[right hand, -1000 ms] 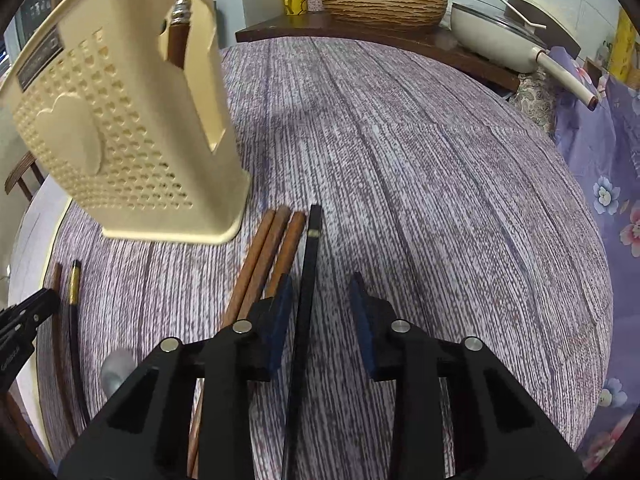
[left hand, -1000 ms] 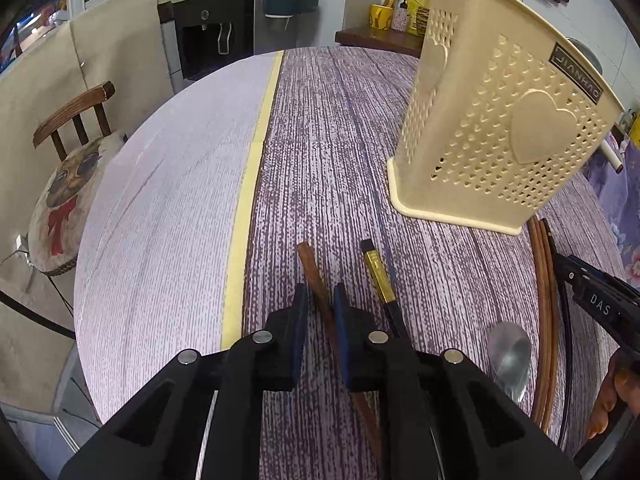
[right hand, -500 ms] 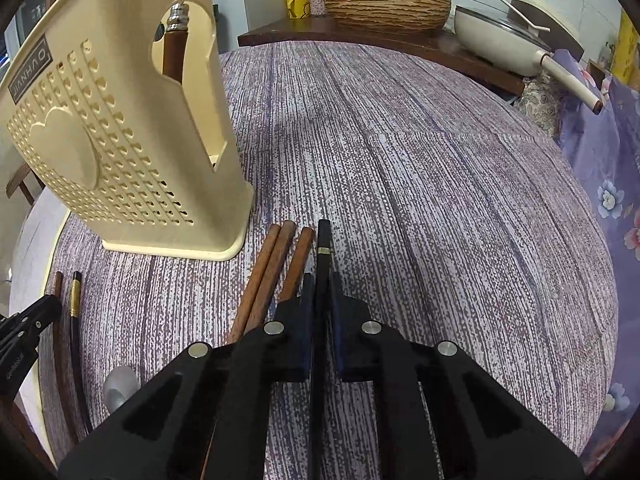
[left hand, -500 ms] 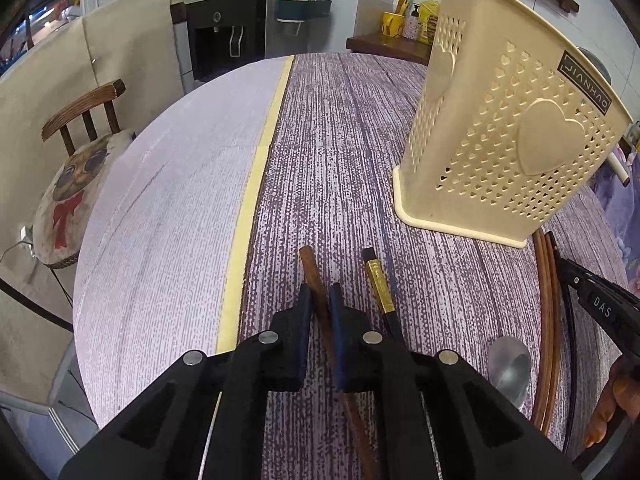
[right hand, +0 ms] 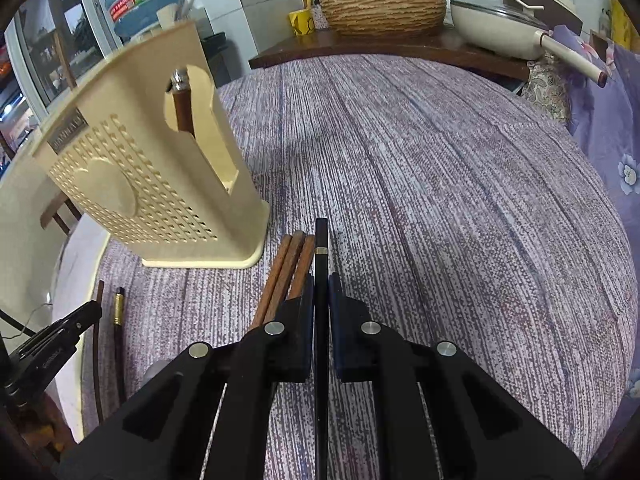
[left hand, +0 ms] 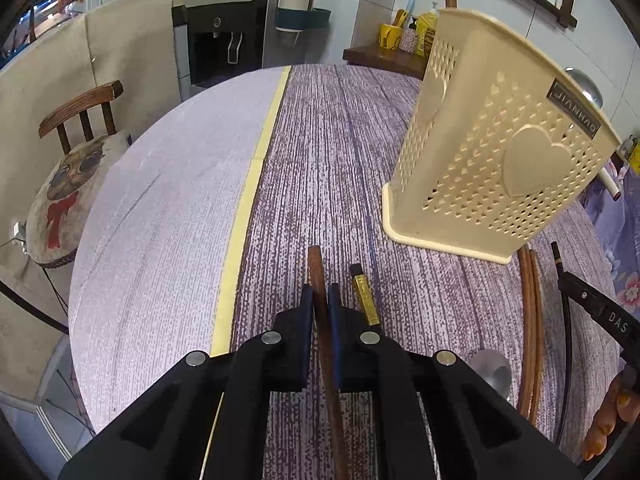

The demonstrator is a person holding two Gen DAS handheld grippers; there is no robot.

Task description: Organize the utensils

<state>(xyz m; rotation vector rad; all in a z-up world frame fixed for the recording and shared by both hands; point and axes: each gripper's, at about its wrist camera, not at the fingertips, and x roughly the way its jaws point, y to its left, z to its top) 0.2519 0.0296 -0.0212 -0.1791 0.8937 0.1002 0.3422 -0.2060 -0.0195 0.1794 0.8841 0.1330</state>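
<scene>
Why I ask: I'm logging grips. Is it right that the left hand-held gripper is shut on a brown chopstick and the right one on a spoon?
Not quite. The right hand-held gripper is shut on a black chopstick, as the right wrist view shows. The left hand-held gripper does clamp a brown chopstick.

Across the tabletop (left hand: pixel 160 240) I count four brown wooden sticks: a lone brown chopstick (left hand: pixel 316 276) toward the near edge, and a bundle of three brown chopsticks (right hand: pixel 290 264) lying side by side just off the corner of the holder's base. There are two black ones, a gold-banded black chopstick (left hand: pixel 363 298) just beside the lone brown one and a second black chopstick (right hand: pixel 321 272) touching the bundle. I also see one metal spoon (left hand: pixel 492 372) near the front edge and one cream perforated holder (left hand: pixel 500 168) with a single metal-capped brown handle (right hand: pixel 182 104) inside.
</scene>
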